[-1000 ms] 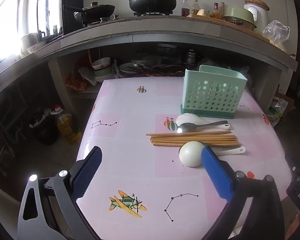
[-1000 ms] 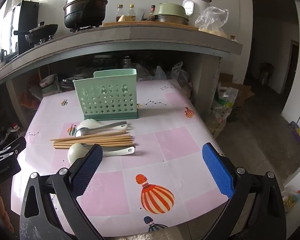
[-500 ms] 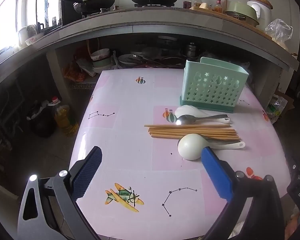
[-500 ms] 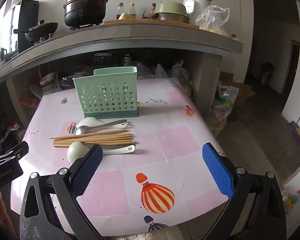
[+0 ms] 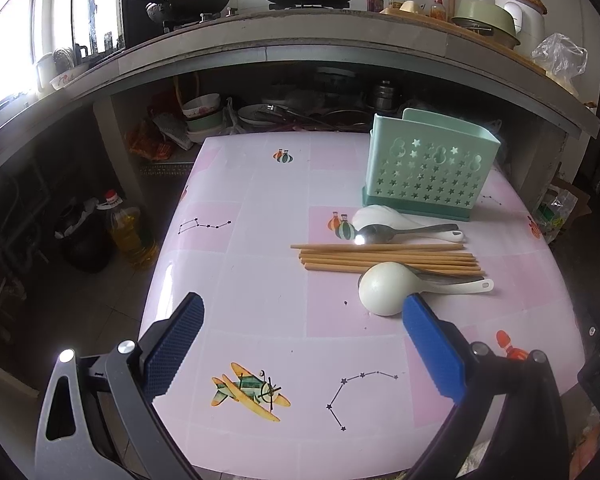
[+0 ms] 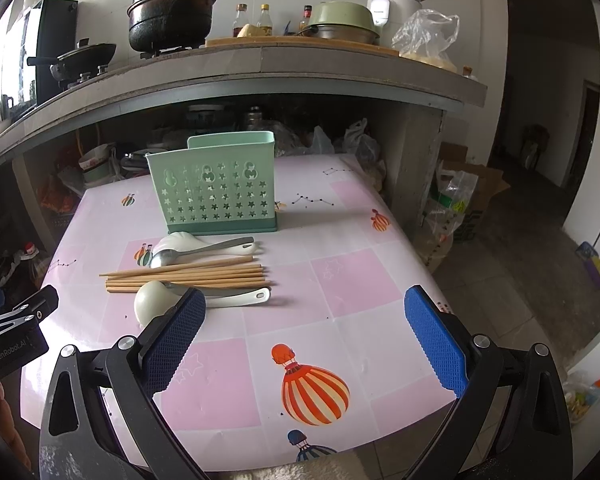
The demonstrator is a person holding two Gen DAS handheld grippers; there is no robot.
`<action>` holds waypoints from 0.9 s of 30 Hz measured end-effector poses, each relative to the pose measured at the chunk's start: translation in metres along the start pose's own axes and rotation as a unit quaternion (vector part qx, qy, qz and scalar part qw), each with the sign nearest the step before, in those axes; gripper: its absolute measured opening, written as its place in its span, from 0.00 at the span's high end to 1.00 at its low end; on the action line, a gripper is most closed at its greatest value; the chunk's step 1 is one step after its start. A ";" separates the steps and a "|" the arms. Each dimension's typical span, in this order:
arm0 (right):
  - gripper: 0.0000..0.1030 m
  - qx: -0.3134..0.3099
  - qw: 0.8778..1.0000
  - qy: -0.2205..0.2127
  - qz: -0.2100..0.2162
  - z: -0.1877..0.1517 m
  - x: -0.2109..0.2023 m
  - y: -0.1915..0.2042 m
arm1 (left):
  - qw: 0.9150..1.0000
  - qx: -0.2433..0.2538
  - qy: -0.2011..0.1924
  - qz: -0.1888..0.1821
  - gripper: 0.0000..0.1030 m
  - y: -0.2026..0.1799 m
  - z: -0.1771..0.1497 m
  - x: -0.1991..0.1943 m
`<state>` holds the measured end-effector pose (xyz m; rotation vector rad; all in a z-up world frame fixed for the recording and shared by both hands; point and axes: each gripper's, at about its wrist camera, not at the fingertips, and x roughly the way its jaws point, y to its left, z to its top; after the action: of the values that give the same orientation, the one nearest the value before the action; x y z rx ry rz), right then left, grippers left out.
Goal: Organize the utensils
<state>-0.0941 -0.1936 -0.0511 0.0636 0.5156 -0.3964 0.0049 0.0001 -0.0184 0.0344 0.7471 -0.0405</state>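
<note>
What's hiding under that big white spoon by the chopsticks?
A metal spoon's handle pokes out beneath the white plastic ladle spoon, beside the wooden chopsticks. The white bowl covers its head, so the rest stays hidden. Below lies the pink tablecloth.

The tablecloth (image 6: 352, 280) is a check of pale pink and white squares, printed with red-and-orange striped hot-air balloons, a yellow-and-green aeroplane and thin black star constellations. The utensil holder (image 6: 216, 196) is mint green, pierced with rows of star cut-outs and gourd-shaped holes, on a darker green base. The chopsticks (image 6: 188, 276) are light tan wood. Both ladle spoons (image 5: 388, 288) are glossy white, and the metal spoon (image 5: 384, 234) is silver. The gripper pads (image 6: 436, 344) are bright blue with a fine grid texture, on black fingers.
</note>
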 end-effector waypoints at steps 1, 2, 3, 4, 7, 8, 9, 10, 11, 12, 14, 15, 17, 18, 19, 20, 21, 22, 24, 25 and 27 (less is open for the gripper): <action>0.08 0.000 1.000 0.000 0.000 0.000 0.000 0.000 | 1.000 0.000 0.000 0.000 0.05 0.000 0.000 0.000; 0.08 0.000 1.000 0.000 0.000 0.000 0.000 0.000 | 1.000 0.000 0.000 0.000 0.05 0.001 0.000 0.000; 0.08 0.000 1.000 0.000 0.000 0.000 0.000 0.000 | 1.000 0.000 0.001 0.000 0.05 0.001 0.000 0.001; 0.08 0.000 1.000 0.000 0.000 0.000 0.000 0.000 | 1.000 0.000 0.001 0.000 0.05 0.001 0.000 0.001; 0.08 0.000 1.000 0.000 0.000 0.001 -0.001 0.000 | 1.000 0.000 0.001 0.001 0.05 0.001 0.000 0.001; 0.08 -0.001 1.000 0.001 0.000 0.002 -0.001 0.000 | 1.000 0.000 0.001 0.001 0.05 0.001 0.000 0.001; 0.08 -0.001 1.000 0.001 0.000 0.002 -0.001 0.000 | 1.000 0.000 0.001 0.000 0.05 0.001 0.000 0.001; 0.08 -0.001 1.000 0.001 0.000 0.001 -0.001 0.000 | 1.000 0.000 0.001 0.000 0.05 0.001 0.000 0.001; 0.08 0.000 1.000 0.001 0.000 0.002 -0.001 -0.001 | 1.000 0.000 0.001 0.001 0.05 0.001 0.000 0.001; 0.08 0.000 1.000 0.002 0.001 0.002 -0.001 -0.001 | 1.000 0.000 0.002 0.001 0.05 0.002 0.000 0.001; 0.08 0.000 1.000 0.003 0.001 -0.003 0.002 0.001 | 1.000 0.000 0.003 0.003 0.05 0.002 -0.001 0.002; 0.08 0.000 1.000 0.003 0.001 -0.004 0.002 0.001 | 1.000 0.000 0.004 0.003 0.05 0.002 -0.001 0.002; 0.08 0.000 1.000 0.002 0.001 -0.005 0.002 0.001 | 1.000 -0.001 0.005 0.005 0.05 0.003 -0.001 0.002; 0.08 0.000 1.000 0.003 0.002 -0.005 0.002 0.001 | 1.000 -0.001 0.005 0.005 0.05 0.003 -0.001 0.003; 0.08 0.001 1.000 0.003 0.001 -0.005 0.002 0.001 | 1.000 -0.001 0.006 0.005 0.05 0.004 -0.001 0.003; 0.08 0.001 1.000 0.003 0.001 -0.005 0.002 0.001 | 1.000 -0.001 0.005 0.006 0.05 0.004 -0.001 0.003; 0.08 0.001 1.000 0.003 0.001 -0.004 0.002 0.001 | 1.000 -0.001 0.006 0.006 0.05 0.003 0.000 0.003; 0.08 0.001 1.000 0.003 0.001 -0.005 0.002 0.001 | 1.000 -0.001 0.006 0.006 0.05 0.003 0.000 0.003; 0.08 0.001 1.000 0.003 0.001 -0.004 0.003 0.001 | 1.000 -0.001 0.006 0.007 0.05 0.003 0.000 0.004; 0.08 0.000 1.000 0.003 0.001 -0.004 0.003 0.001 | 1.000 -0.001 0.006 0.007 0.05 0.003 0.000 0.004; 0.08 0.001 1.000 0.004 0.001 -0.004 0.003 0.001 | 1.000 -0.001 0.007 0.007 0.05 0.004 0.000 0.004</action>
<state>-0.0937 -0.1929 -0.0561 0.0667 0.5222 -0.3942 0.0081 0.0038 -0.0208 0.0388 0.7602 -0.0271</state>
